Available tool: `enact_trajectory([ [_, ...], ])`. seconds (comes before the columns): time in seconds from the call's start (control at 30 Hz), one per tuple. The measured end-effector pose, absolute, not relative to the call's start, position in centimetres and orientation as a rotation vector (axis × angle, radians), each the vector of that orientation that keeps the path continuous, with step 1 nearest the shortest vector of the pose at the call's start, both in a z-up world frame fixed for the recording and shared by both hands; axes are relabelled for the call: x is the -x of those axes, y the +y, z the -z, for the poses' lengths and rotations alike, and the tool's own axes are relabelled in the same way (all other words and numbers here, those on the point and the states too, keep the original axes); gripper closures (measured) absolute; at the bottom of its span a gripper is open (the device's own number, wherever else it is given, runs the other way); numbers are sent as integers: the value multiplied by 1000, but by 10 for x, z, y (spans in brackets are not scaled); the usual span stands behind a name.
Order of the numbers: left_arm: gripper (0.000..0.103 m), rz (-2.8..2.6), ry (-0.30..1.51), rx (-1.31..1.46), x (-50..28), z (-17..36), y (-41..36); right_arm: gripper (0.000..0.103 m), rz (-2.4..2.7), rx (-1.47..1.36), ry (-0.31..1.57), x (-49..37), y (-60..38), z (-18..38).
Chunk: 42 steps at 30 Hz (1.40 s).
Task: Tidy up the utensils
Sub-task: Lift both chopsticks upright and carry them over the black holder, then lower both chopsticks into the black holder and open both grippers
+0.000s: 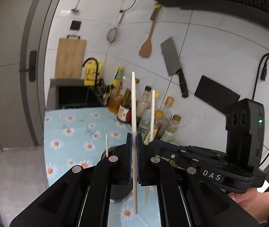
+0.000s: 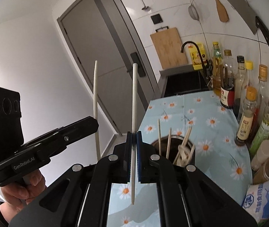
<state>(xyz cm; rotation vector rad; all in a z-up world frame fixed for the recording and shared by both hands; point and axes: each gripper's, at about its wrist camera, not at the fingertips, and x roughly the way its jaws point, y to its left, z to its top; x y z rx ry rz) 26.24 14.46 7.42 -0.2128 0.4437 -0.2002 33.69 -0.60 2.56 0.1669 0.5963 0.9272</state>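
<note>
Clearly we hold one pale slender chopstick (image 1: 133,113) in the left tongs (image 1: 133,141) and another (image 2: 134,102) in the right tongs (image 2: 133,138), each pinched tight mid-shaft, so either could pivot or slip and miss the dark round utensil holder (image 2: 192,158) at lower centre.

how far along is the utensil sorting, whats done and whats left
Done: several chopsticks already stand in the dark holder on the daisy-print cloth. In hand: the left gripper and the right gripper are each shut on one white chopstick, held upright above the counter. Left: getting these two into the holder. Other loose utensils aren't visible.
</note>
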Motion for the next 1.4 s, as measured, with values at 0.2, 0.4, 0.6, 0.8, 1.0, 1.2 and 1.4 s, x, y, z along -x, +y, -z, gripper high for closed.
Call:
enact_trajectory([
  [0.2, 100, 227, 373, 207, -275, -78, 149, 97, -916, -185, 504, -351, -8, -32],
  [0.4, 100, 214, 257, 193, -285, -84, 154, 97, -871, -249, 418, -365, -21, -38],
  [0.6, 100, 254, 141, 187, -293, -80, 156, 97, -793, -215, 326, -372, -23, -43],
  [0.8, 100, 257, 150, 176, -302, -56, 157, 97, -772, -191, 317, -369, -13, -29],
  [1.0, 100, 237, 183, 202, -313, -26, 164, 97, -716, -203, 343, -374, -7, 1],
  [1.2, 100, 209, 214, 208, -326, -1, 168, 97, -682, -209, 354, -376, 3, 25],
  [1.4, 99, 203, 245, 173, -323, 15, 160, 97, -656, -193, 376, -373, 8, 45],
])
